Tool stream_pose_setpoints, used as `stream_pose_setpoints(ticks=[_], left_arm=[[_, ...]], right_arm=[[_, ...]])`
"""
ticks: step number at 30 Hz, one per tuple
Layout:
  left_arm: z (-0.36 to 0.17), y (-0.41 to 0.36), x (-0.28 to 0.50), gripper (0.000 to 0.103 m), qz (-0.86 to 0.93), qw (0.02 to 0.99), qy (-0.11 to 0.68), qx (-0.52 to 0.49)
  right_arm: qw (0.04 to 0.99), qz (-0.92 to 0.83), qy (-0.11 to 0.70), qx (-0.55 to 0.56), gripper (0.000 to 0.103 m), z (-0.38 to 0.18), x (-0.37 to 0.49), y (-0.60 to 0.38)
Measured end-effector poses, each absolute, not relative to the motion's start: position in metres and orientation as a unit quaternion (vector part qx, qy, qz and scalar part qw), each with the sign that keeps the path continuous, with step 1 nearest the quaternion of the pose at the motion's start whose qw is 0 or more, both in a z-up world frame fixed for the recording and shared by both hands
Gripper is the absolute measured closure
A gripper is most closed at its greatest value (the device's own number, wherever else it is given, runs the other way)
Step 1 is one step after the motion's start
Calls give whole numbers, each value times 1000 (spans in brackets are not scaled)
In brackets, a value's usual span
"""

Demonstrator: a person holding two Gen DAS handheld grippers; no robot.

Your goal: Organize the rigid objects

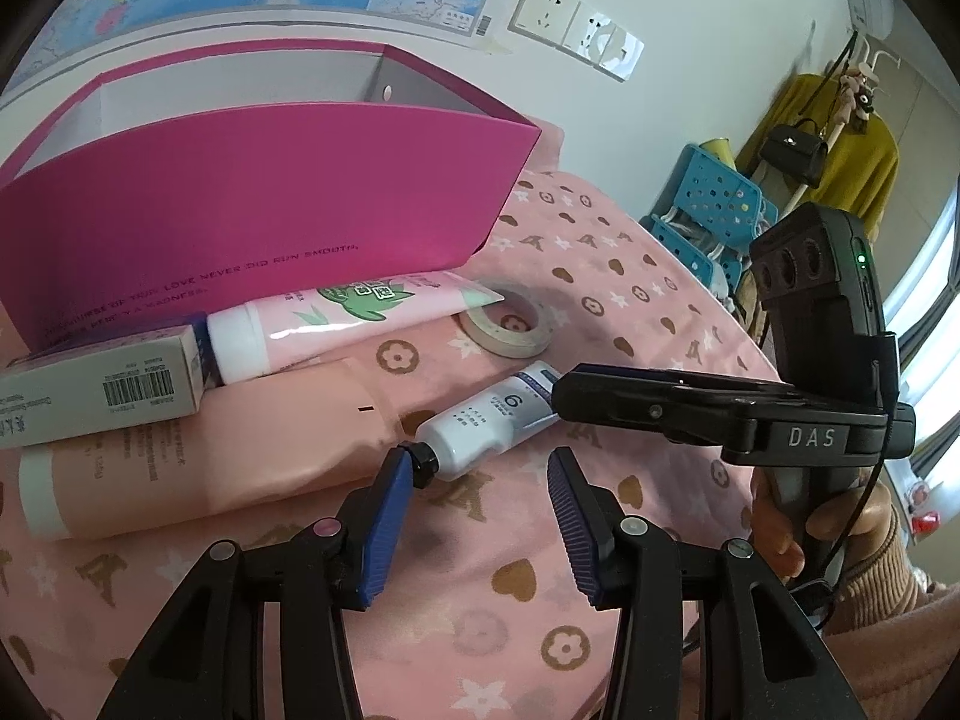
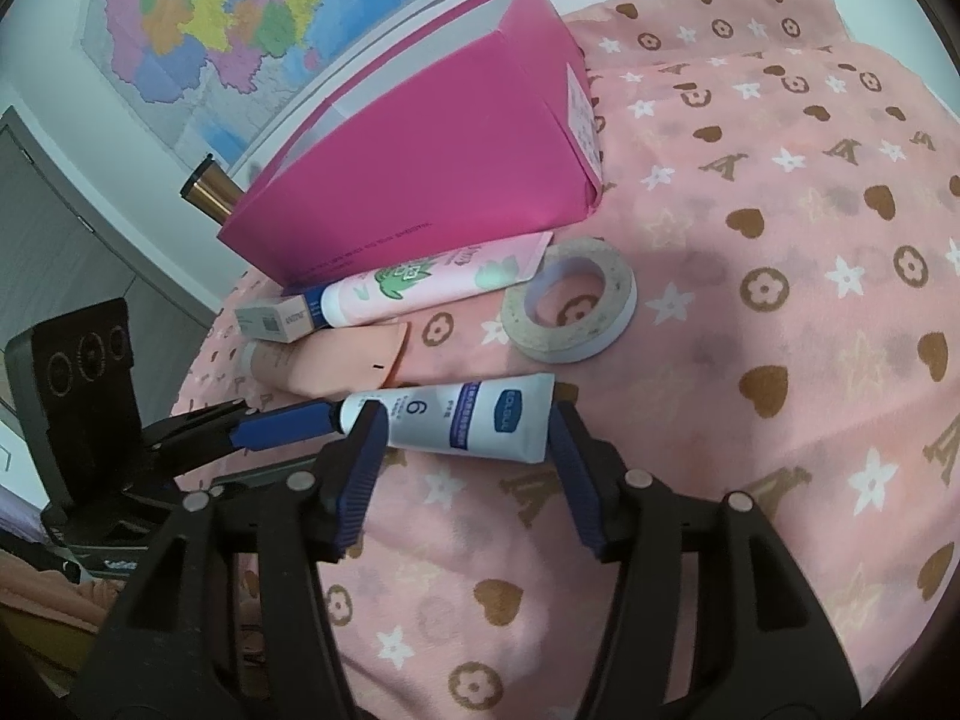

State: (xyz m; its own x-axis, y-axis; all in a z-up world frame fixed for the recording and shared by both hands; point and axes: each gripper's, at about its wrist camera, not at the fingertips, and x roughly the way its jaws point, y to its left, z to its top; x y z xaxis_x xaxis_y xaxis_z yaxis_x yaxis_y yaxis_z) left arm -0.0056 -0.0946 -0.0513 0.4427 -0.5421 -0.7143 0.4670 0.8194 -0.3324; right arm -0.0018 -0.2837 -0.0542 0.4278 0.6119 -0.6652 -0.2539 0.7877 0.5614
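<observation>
A small white tube with a black cap and a "6" lies on the pink cloth. My left gripper is open, its left pad touching the tube's cap. My right gripper is open with its jaws on either side of the tube's body. In the left wrist view the right gripper reaches in from the right over the tube's end. A magenta open box stands behind. A pink tube, a peach tube and a small carton lie in front of it.
A roll of tape lies right of the tubes. A bronze cylinder sticks out behind the box. Blue perforated stools stand past the bed edge. Maps hang on the wall.
</observation>
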Motion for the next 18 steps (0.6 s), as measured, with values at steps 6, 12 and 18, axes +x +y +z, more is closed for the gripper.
stream_pose_setpoints(ticks=[6, 12, 18], left_arm=[[-47, -92, -6, 56, -294, 853, 429, -45], [-36, -87, -7, 56, -294, 860, 414, -48], [-11, -82, -4, 56, -298, 873, 384, -48]], right_arm=[[828, 267, 456, 188, 45, -45, -4, -281], [835, 276, 439, 185, 45, -30, -4, -279], [848, 289, 408, 177, 45, -2, -1, -278]])
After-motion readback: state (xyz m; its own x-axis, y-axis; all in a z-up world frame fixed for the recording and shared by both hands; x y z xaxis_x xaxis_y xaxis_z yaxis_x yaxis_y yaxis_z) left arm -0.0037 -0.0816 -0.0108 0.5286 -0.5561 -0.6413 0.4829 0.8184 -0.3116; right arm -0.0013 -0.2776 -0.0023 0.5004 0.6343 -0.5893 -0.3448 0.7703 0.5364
